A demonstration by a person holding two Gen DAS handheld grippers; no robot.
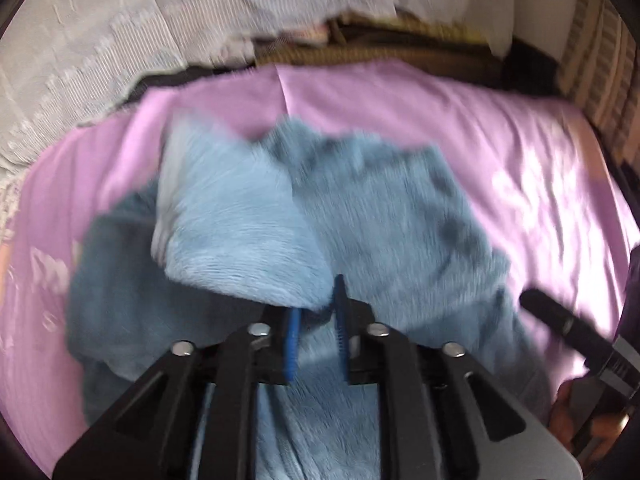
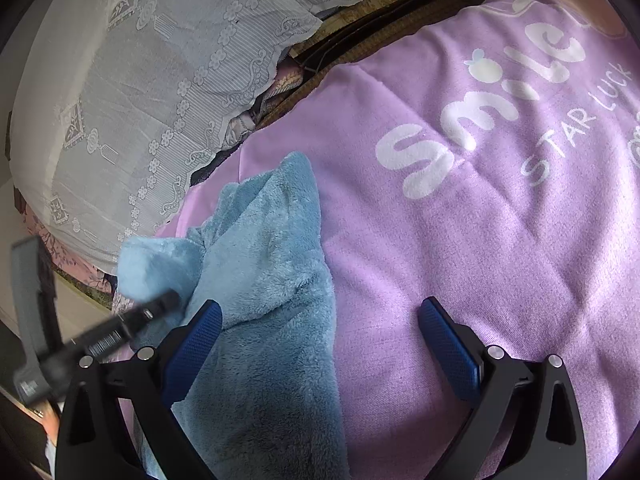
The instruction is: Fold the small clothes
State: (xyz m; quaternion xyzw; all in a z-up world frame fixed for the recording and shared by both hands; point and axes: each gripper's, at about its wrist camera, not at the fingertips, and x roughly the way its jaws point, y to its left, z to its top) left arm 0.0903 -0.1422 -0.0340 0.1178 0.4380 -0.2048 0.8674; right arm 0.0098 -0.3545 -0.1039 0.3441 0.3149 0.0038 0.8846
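A fuzzy blue garment (image 1: 360, 208) lies crumpled on a purple sheet (image 1: 500, 140). My left gripper (image 1: 318, 320) is shut on a lighter blue flap of the garment and holds it lifted over the rest; this view is blurred by motion. In the right wrist view the same blue garment (image 2: 272, 280) lies at the lower left. My right gripper (image 2: 320, 340) is open and empty, low over the garment's right edge, its left pad (image 2: 200, 336) over the fabric and its right pad (image 2: 448, 344) over the purple sheet (image 2: 440, 240).
The purple sheet carries white "smile STAR LUCK" lettering (image 2: 480, 120). A white lace cover (image 2: 140, 100) lies to the left and behind. The left gripper's body (image 2: 80, 344) shows blurred at the lower left of the right wrist view. Dark brown matting (image 1: 380, 48) runs behind the sheet.
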